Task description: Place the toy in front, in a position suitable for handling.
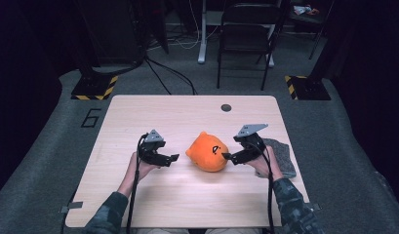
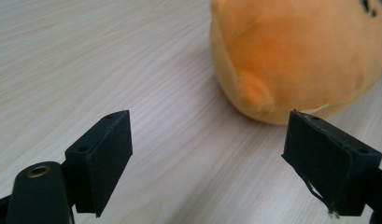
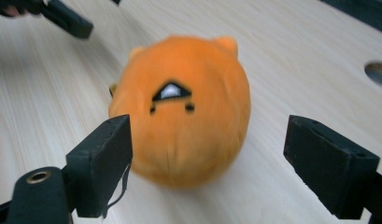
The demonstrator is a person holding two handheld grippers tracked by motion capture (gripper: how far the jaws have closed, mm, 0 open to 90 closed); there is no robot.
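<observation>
At the middle of the wooden table [image 1: 138,204] lies the orange plush toy [image 1: 208,152]. The left gripper [image 1: 173,158] and the right gripper [image 1: 227,156] flank it, both spread wide, their pads clear of the plush, grasping nothing.

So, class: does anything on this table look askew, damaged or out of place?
The orange plush toy lies tipped over, its face turned sideways. A loose thread hangs from one pad of the left tool. Nothing else stands out.
</observation>
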